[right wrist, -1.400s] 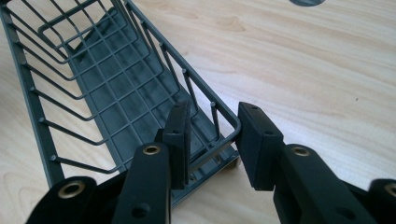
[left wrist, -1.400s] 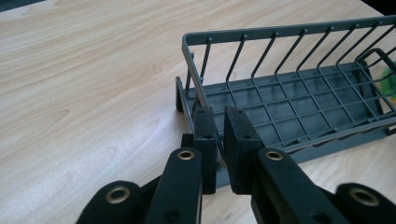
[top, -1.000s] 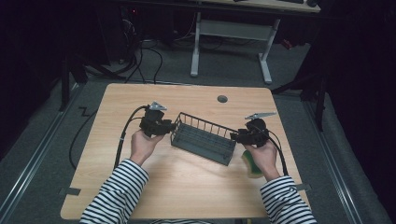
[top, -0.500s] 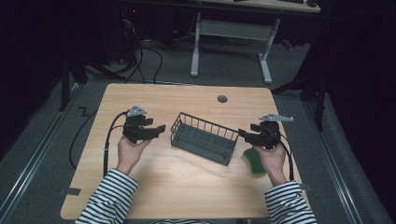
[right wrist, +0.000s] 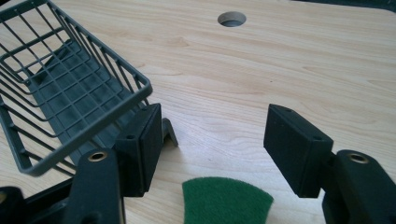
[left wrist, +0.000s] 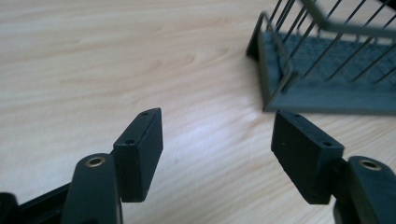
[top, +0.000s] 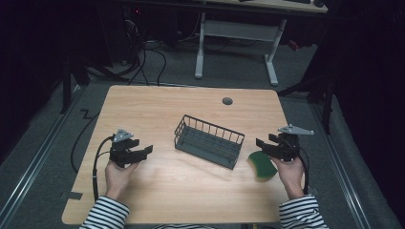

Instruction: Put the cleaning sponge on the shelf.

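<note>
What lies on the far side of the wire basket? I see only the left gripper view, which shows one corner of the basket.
Observer: A green scouring sponge lies on the table, near the other end of the wire basket but apart from it.
Operator: Does the right gripper hold it?
Observer: No. The right gripper hovers just above the sponge. Its fingers have just been opening and nothing is between them.
Operator: Is there something else on the tabletop?
Observer: A round hole in the wood, beyond the basket.
</note>
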`<action>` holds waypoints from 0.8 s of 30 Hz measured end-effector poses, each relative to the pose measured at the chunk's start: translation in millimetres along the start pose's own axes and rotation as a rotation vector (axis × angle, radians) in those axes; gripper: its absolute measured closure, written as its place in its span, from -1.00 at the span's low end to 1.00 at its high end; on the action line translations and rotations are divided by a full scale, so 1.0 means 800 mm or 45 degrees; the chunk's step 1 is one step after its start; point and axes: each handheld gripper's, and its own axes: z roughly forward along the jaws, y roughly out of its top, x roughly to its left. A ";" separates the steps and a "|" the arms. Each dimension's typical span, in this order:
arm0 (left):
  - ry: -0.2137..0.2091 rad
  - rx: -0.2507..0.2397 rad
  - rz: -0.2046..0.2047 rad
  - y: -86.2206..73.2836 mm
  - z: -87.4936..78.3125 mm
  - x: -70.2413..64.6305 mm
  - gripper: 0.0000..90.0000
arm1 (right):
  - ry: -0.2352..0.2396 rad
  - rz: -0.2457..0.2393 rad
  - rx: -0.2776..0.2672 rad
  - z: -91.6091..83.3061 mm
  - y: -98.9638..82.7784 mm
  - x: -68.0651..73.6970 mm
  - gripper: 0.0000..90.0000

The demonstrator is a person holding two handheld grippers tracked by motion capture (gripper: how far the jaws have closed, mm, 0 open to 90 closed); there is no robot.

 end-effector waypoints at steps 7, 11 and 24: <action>0.058 0.044 0.011 -0.032 0.005 0.001 -0.25 | -0.027 0.005 0.032 -0.011 -0.026 -0.004 -0.23; 0.068 0.057 -0.017 -0.046 0.009 0.003 -0.26 | -0.056 0.004 0.083 -0.011 -0.044 -0.007 -0.29; 0.112 0.051 -0.006 -0.065 0.013 0.000 -0.31 | -0.101 0.018 0.207 0.014 -0.081 -0.004 -0.47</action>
